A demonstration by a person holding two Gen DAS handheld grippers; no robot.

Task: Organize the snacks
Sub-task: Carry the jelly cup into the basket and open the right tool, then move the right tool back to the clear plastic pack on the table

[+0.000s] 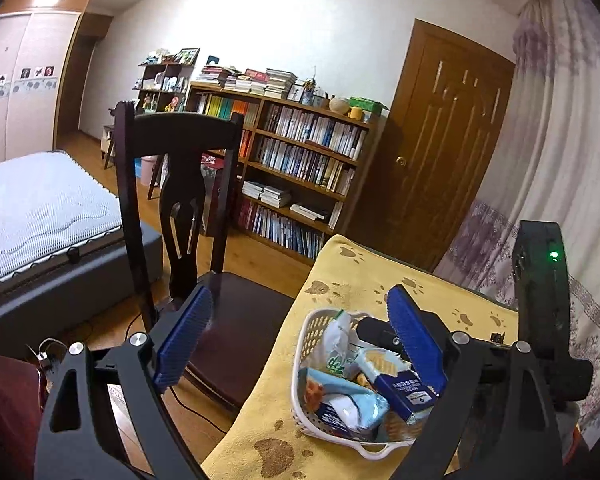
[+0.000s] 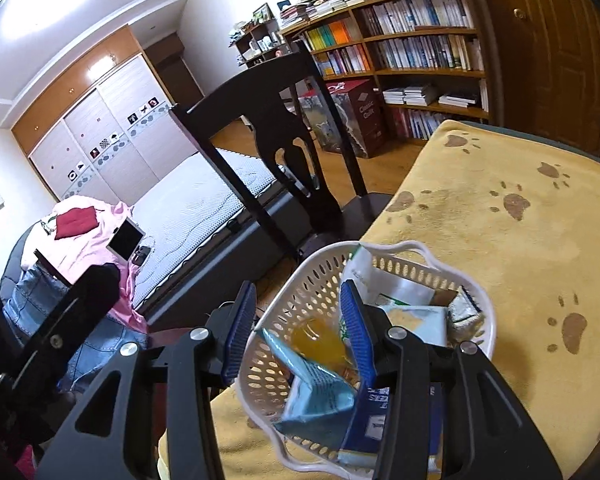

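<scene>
The left tool [image 1: 300, 344] hovers with its two blue-padded fingers spread wide apart and nothing between them. One finger hangs over the seat of a dark wooden chair [image 1: 180, 184]; the other sits over the white basket [image 1: 306, 344], which lies just ahead and toward that tool's right side.

The right tool [image 2: 296, 328] is also spread, though less widely, and holds nothing. It straddles the basket's near-left rim: one finger outside the perforated wall, the other inside among the snacks [image 2: 320, 392]. By my reading, the right tool is the nearer of the two.

The basket rests on a bench covered by a yellow paw-print cloth [image 2: 500, 248], close to the cloth's edge beside the chair. Inside are crumpled packets in light blue, a dark blue carton [image 1: 410, 394], a white-and-green pouch and something orange. They lie jumbled, so no single long axis is clear.

Beyond stand a bed [image 1: 40, 208], a bookcase [image 1: 300, 160] and a brown door [image 1: 448, 132].
</scene>
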